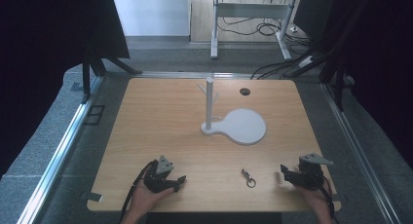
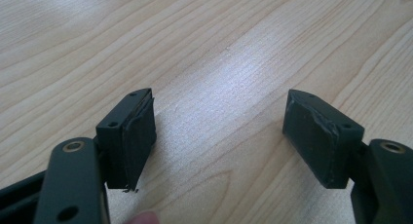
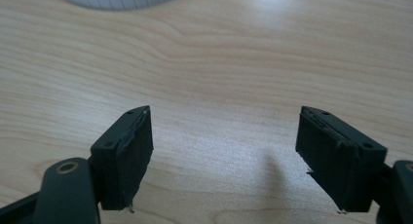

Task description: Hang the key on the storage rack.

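Gaping wide and empty, both grippers [image 1: 181, 181] [image 1: 284, 174] — keyring [image 1: 249, 177] detail unclear.

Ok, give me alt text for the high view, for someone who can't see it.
A person holds two open claws, left and right, low over a wooden table, with a small metal clasp lying between them. Farther back stands a white stand with a branched post and round base.

This looks like a lab or recording room. The wooden worktop [image 1: 160, 136] stands on grey carpet [image 1: 63, 117], fenced left and right by aluminium rails [image 1: 61, 151]. Black curtains [image 1: 44, 44] hang on both sides of it, and beyond its far edge loose cables [image 1: 272, 68] trail under a metal desk frame [image 1: 251, 12].
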